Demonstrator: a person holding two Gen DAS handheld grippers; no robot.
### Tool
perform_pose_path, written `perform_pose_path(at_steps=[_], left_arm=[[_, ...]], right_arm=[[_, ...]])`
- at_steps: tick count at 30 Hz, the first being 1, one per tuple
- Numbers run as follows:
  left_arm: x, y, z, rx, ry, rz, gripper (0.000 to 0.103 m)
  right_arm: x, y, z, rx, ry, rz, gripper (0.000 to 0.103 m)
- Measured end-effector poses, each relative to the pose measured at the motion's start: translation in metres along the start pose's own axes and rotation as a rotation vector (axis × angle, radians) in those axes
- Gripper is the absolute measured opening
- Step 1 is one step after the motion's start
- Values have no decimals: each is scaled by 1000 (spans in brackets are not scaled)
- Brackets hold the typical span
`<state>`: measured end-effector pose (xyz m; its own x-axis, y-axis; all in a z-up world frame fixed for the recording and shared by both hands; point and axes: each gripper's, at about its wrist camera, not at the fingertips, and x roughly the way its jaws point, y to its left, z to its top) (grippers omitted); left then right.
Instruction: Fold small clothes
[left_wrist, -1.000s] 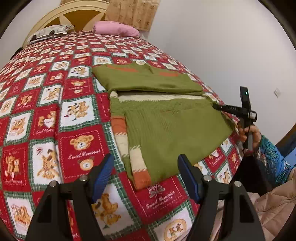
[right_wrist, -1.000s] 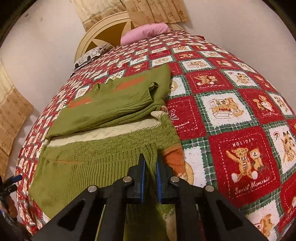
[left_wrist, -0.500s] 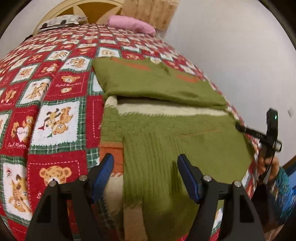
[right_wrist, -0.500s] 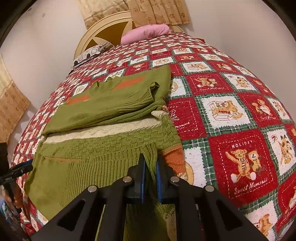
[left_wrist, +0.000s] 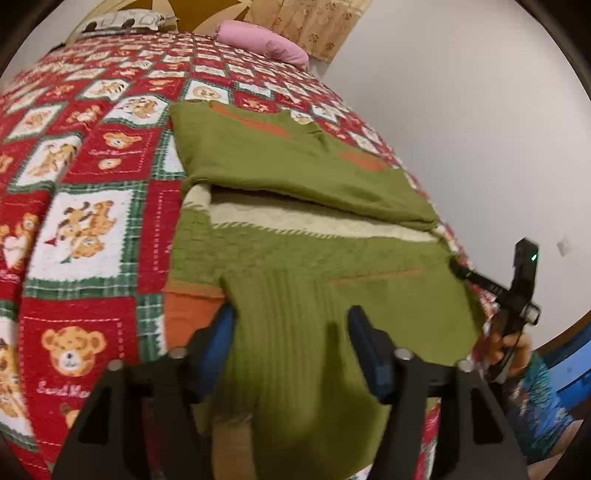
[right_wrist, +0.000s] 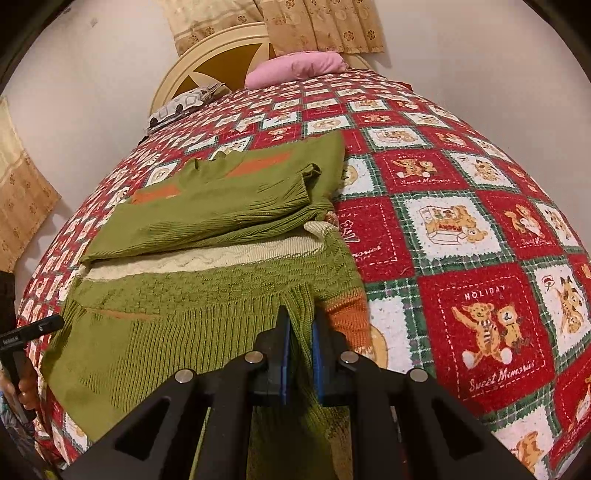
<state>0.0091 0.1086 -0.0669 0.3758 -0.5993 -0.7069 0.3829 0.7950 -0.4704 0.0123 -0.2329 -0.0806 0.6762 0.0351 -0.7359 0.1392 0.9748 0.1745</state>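
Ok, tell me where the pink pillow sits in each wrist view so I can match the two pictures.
Left wrist view: the pink pillow lies at the top, a little left of centre, at the bed's far end below the curtain.
Right wrist view: the pink pillow lies at the top centre, against the round headboard.
Shared landmark: the folded green sweater lies on the quilt, nearer the camera than the pillow in both.

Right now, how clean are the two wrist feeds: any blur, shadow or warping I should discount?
Left wrist view: soft with motion smear, worst on the sleeve at lower right; a shadow lies on the green sweater between the left gripper fingers. Right wrist view: sharper, knit ribs readable at the right gripper. Both: fisheye bulges the bed quilt, with dark corners.
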Motion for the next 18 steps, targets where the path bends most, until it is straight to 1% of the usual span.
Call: perform_pose_path(at_steps=[2, 3, 5, 6, 7, 9, 11, 13, 14, 16, 17, 18], left_arm=[[0, -2, -2, -8, -21, 1, 69], [-1, -2, -3, -11, -29, -1, 66], [-3, -1, -6, -24, -43, 1, 50], [-2, 1, -7, -33, -41, 2, 30], [-2, 3, -9, -45, -31, 3, 19], [-2, 4, -11, -51, -30, 4, 18], [-3, -2, -12, -22, -33, 29, 18], [-1, -6, -13, 8, -28, 58, 19], [2, -8, -12, 17, -22, 74, 23], [4, -8, -11, 16, -20, 68, 31], [5, -8, -9, 9, -22, 60, 33], [5, -8, -9, 5, -25, 60, 34]], right_arm=[[0, -1, 0, 6, -2, 5, 10], [0, -1, 0, 11, -3, 10, 11], [0, -3, 0, 19, -3, 23, 11], [-1, -5, 1, 22, -1, 35, 12], [-2, -6, 1, 24, 2, 43, 14], [-4, -7, 3, 29, 12, 65, 18], [-7, -5, 3, 11, 19, 74, 26], [-8, 2, 2, -42, 22, 60, 41], [-8, 6, 1, -69, 25, 45, 44], [-3, 15, 0, -136, 30, -7, 45], [-2, 19, 0, -160, 26, -32, 45], [0, 24, -1, -193, 25, -68, 41]])
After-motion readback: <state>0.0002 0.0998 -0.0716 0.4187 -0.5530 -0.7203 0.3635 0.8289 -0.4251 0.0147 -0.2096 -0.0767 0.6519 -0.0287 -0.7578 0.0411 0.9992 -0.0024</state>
